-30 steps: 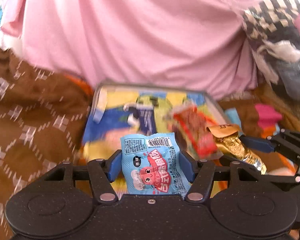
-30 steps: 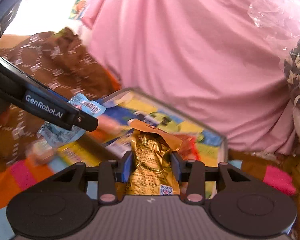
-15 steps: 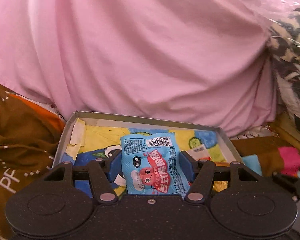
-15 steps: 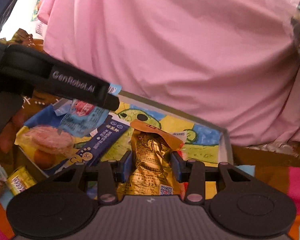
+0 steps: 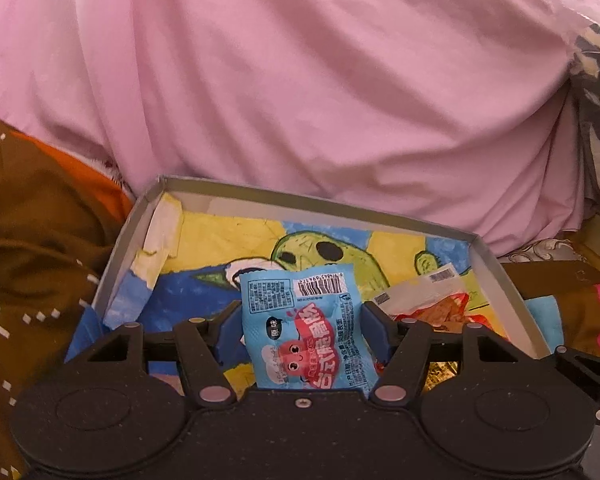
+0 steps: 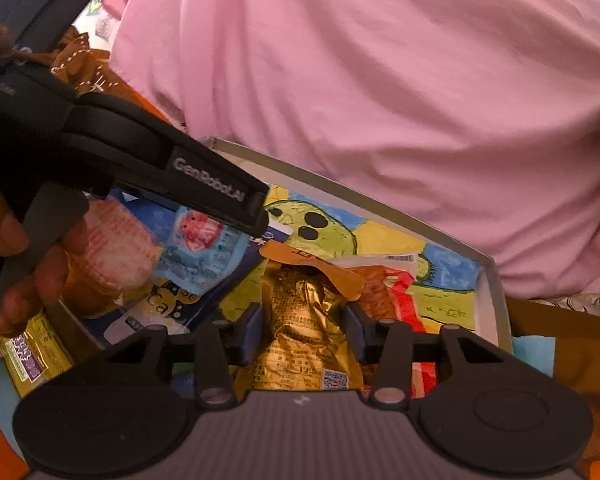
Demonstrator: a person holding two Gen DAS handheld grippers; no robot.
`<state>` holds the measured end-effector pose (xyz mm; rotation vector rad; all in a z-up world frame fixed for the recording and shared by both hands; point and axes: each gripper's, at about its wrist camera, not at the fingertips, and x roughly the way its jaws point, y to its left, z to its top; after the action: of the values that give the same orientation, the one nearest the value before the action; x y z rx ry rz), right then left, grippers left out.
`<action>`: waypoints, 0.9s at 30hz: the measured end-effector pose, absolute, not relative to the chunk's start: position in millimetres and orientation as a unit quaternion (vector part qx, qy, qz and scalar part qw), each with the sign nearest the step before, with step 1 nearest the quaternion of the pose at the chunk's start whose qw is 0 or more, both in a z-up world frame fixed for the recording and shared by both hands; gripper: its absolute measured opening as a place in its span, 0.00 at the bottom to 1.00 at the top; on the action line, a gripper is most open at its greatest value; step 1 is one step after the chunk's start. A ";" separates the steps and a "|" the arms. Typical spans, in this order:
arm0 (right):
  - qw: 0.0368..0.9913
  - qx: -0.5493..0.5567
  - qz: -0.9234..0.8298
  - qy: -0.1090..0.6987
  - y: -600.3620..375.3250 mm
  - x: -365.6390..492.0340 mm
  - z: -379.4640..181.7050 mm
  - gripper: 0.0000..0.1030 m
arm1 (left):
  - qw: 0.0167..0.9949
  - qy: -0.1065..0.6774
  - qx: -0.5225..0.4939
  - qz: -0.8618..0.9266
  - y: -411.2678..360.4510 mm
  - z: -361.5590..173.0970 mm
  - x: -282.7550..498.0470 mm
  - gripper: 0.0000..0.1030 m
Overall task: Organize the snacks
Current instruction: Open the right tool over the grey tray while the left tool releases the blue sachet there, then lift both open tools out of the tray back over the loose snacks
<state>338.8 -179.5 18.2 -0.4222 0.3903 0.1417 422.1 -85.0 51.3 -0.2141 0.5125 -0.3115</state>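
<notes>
My left gripper is shut on a light blue snack packet with a red cartoon figure, held low over the left half of a shallow grey box lined with a colourful drawing. My right gripper is shut on a crinkled gold packet over the box's middle. In the right wrist view the blue packet hangs under the left gripper's black finger. A red and orange packet lies inside the box beside the gold one.
A dark blue packet and a pink round-cake packet lie at the box's left end. A yellow packet sits outside the box. Pink fabric rises behind the box, brown blanket to its left. A hand holds the left gripper.
Both grippers have moved forward and down over the box, each keeping its packet. The box now fills more of both views, and the left gripper reaches farther right in the right wrist view.
</notes>
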 end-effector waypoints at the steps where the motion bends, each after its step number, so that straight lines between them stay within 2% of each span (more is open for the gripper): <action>1: 0.956 -0.209 0.071 0.193 -178.8 339.3 18.4 0.49 | 0.950 0.252 -0.106 -0.153 -84.6 50.5 422.3 0.63; 7: 0.955 -0.210 0.074 0.196 -177.6 340.7 20.9 0.52 | 0.949 0.255 -0.109 -0.149 -83.3 51.9 422.5 0.64; 10: 0.955 -0.212 0.074 0.196 -177.0 337.7 24.0 0.58 | 0.948 0.260 -0.118 -0.145 -81.5 53.8 422.6 0.69; 15: 0.955 -0.220 0.075 0.186 -179.0 329.2 34.3 0.79 | 0.946 0.256 -0.135 -0.143 -80.9 61.7 419.1 0.79; 18: 0.957 -0.219 0.069 0.177 -181.3 322.5 43.2 0.84 | 0.949 0.247 -0.138 -0.140 -81.0 71.6 411.0 0.93; 20: 0.960 -0.214 0.065 0.171 -184.3 317.5 50.3 0.90 | 0.952 0.239 -0.143 -0.132 -78.9 78.8 402.8 0.97; 24: 0.966 -0.200 0.056 0.151 -190.4 302.1 66.3 0.98 | 0.955 0.222 -0.148 -0.129 -71.8 92.6 385.1 0.99; 27: 0.970 -0.188 0.053 0.142 -192.4 289.7 77.0 1.00 | 0.959 0.207 -0.151 -0.124 -62.9 102.8 368.6 0.99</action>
<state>289.7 -192.4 77.0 -0.3807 0.2870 0.1076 368.6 -62.9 102.8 -0.3068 0.4195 -0.2516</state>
